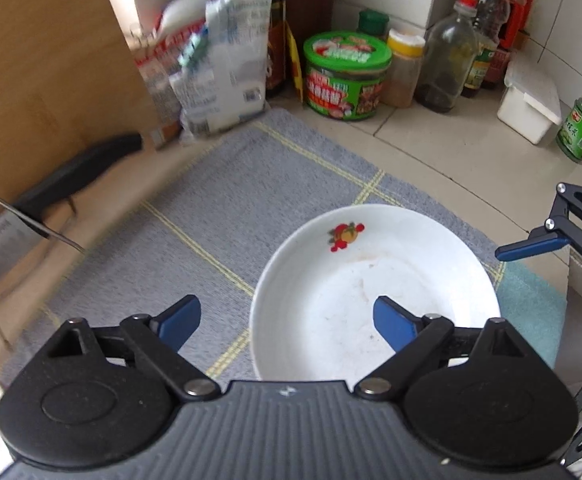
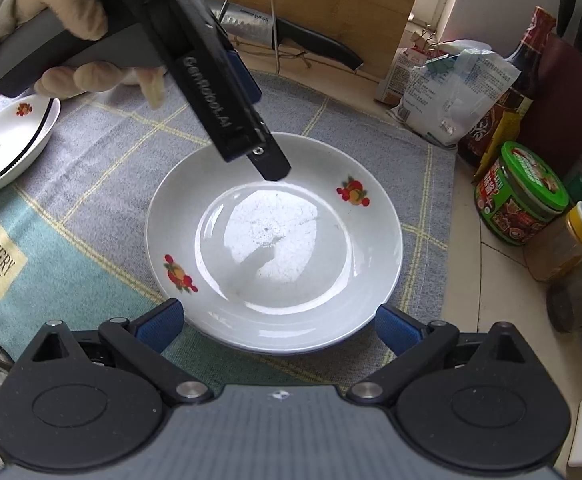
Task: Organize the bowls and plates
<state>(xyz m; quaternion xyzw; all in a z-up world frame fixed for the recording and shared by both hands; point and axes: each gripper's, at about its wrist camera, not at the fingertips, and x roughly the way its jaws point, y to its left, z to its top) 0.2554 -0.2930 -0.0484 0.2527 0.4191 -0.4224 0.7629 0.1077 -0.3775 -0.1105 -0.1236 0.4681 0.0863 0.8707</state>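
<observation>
A white deep plate with fruit motifs [image 2: 275, 240] lies on the grey checked mat [image 2: 103, 152]. It also shows in the left wrist view [image 1: 375, 292]. My left gripper [image 1: 287, 320] is open above the plate's left rim, one pad [image 1: 395, 326] over the plate, the other over the mat. In the right wrist view it [image 2: 251, 100] hangs over the plate's far side. My right gripper [image 2: 277, 326] is open at the plate's near rim, empty. A second white plate with a dark rim line [image 2: 7, 144] lies at the mat's far left.
Seasoning jars and bottles [image 1: 347, 76], a white box [image 1: 531, 100] and bags [image 1: 219, 64] stand along the tiled wall. A knife [image 2: 291, 36] lies by a wooden board [image 1: 39, 72]. The right gripper's finger [image 1: 535, 246] shows at the left wrist view's right edge.
</observation>
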